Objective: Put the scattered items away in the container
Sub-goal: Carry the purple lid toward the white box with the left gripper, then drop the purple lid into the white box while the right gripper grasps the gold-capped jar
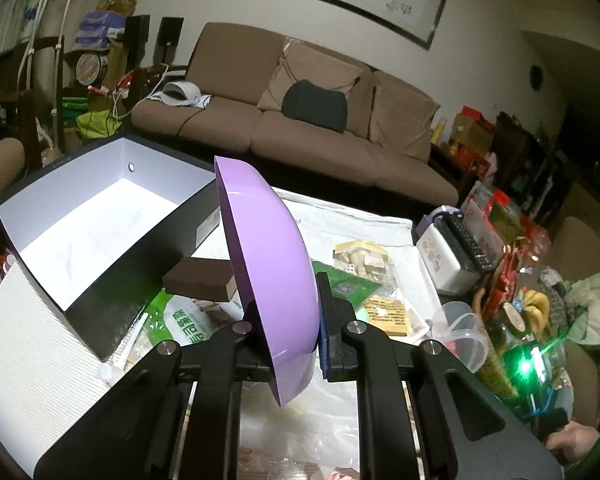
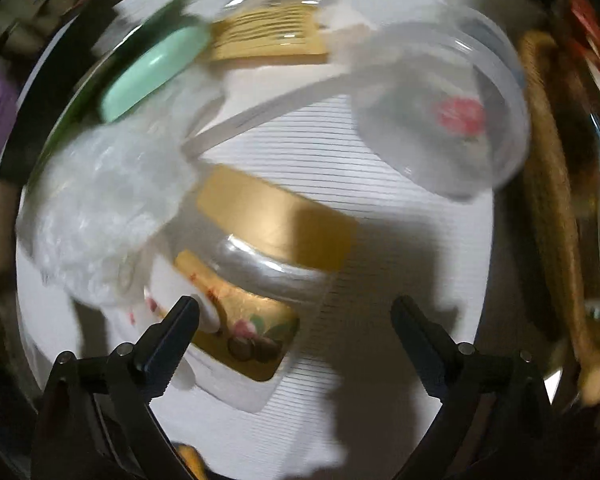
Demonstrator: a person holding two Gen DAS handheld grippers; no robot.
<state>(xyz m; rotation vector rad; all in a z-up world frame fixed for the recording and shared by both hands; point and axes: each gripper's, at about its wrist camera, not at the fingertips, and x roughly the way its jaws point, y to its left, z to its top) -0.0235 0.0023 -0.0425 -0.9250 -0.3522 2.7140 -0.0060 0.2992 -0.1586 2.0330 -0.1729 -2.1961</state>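
My left gripper (image 1: 288,336) is shut on a purple bowl (image 1: 268,264), held on edge above the table. The container, a dark box with a white inside (image 1: 96,224), stands open to the left of the bowl. A brown sponge block (image 1: 200,280) and a green packet (image 1: 180,320) lie beside the box. My right gripper (image 2: 296,308) is open above a gold-lidded jar (image 2: 260,272) lying on its side on the white mat (image 2: 380,160); the view is blurred. A clear plastic tub (image 2: 440,120) and a mint green dish (image 2: 152,72) lie beyond it.
Snack packets (image 1: 364,260) and a clear tub (image 1: 460,332) lie on the table's right part. A white box with a remote (image 1: 452,252) and cluttered goods stand at the right edge. A brown sofa (image 1: 300,120) is behind the table. A crumpled clear bag (image 2: 100,208) lies left of the jar.
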